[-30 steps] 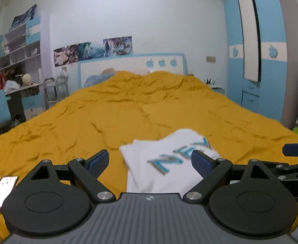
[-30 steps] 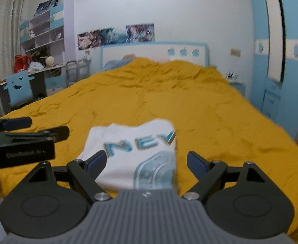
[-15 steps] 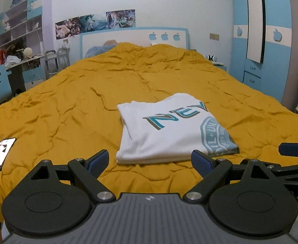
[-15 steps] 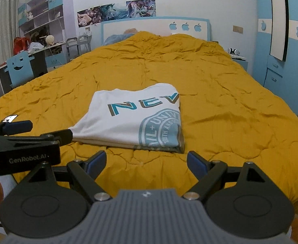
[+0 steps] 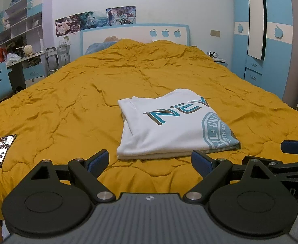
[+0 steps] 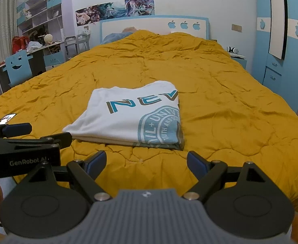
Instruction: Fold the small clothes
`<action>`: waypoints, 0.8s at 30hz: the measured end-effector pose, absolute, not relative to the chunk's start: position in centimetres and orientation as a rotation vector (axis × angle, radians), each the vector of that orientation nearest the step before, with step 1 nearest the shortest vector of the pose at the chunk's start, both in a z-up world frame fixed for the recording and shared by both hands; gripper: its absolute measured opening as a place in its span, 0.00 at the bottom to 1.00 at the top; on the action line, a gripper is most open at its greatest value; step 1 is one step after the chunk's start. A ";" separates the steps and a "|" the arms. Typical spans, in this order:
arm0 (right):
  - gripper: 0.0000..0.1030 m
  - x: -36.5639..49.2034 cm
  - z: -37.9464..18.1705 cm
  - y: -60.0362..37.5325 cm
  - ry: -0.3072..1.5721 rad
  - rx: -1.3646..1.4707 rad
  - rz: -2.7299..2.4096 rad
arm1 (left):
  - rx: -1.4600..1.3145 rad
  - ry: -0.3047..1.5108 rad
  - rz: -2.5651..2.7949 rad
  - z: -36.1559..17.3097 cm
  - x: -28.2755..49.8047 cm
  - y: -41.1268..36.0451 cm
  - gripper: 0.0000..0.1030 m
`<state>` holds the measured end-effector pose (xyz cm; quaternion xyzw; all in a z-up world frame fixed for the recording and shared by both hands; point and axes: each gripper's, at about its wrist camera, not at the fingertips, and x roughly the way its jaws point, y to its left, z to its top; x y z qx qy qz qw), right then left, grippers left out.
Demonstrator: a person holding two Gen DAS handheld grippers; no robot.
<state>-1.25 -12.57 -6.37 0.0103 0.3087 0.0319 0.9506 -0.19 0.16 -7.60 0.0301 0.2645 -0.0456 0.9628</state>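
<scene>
Shirt (image 5: 169,126) beyond hand-held gripper (image 5: 150,161).

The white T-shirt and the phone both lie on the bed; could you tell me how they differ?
The white T-shirt is large, folded cloth with teal print; the phone is small, rigid and dark. The T-shirt lies mid-bed; the phone lies near the left edge. Both rest flat on the yellow quilt, untouched.

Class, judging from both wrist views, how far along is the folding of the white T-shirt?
Done: the white T-shirt lies folded in a compact rectangle on the yellow bedspread. In hand: nothing; the left gripper and right gripper both hover short of it, jaws open. Left: no other clothes are visible to fold.
</scene>
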 end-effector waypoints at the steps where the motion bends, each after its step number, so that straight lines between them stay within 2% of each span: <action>1: 0.80 -1.3 -6.3 -12.5 0.626 0.018 0.064 | 0.061 0.537 -0.093 -7.6 -0.1 0.2 1.00; 24: 0.80 -1.4 -6.4 -12.3 0.625 0.018 0.067 | 0.062 0.538 -0.090 -7.7 -0.1 0.4 1.00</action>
